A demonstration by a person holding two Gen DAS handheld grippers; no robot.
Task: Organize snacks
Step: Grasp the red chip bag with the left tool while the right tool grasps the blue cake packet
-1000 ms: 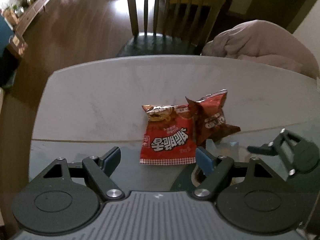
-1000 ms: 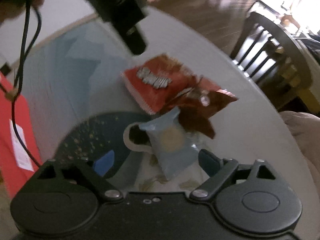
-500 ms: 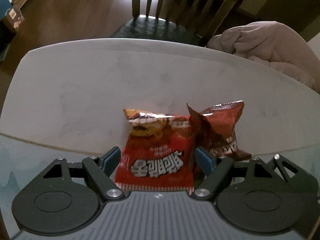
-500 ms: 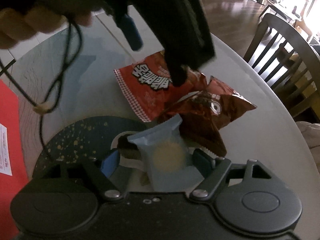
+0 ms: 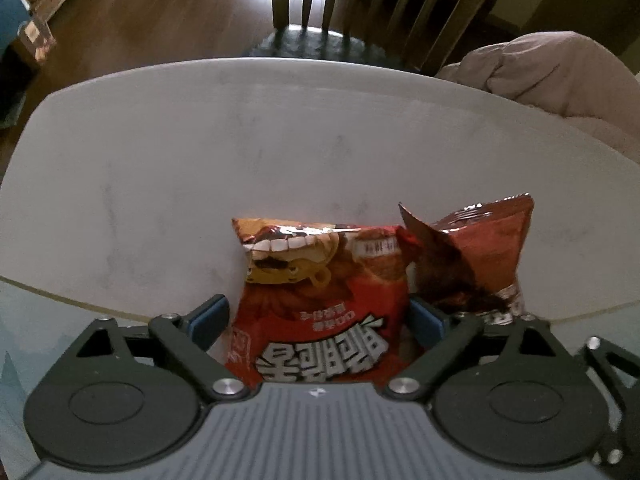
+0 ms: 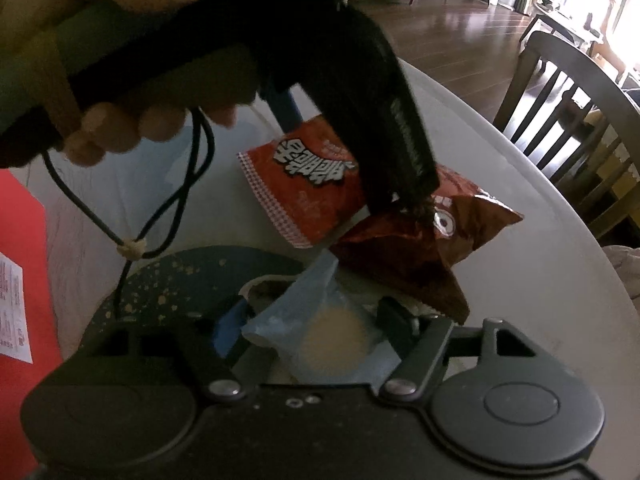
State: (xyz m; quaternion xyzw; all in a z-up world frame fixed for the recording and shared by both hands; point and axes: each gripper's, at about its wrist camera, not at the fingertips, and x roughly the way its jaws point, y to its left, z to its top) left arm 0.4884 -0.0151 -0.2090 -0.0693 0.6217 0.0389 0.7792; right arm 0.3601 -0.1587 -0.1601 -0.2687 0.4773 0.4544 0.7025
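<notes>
My left claw (image 5: 318, 318) is spreading wide to straddle the red snack bag (image 5: 320, 300) flat on the table (image 5: 160, 180), while my right claw (image 6: 312, 326) is closing around the blue packet (image 6: 332, 336) over the plate (image 6: 172, 280).

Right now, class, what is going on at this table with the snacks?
A person is sorting snacks with a handheld tool in each hand. The left tool straddles the red snack bag on the table, jaws opening and not pressing it. The right tool is closing around a light blue packet above a dark speckled plate. A brown snack bag lies beside the red one.
</notes>
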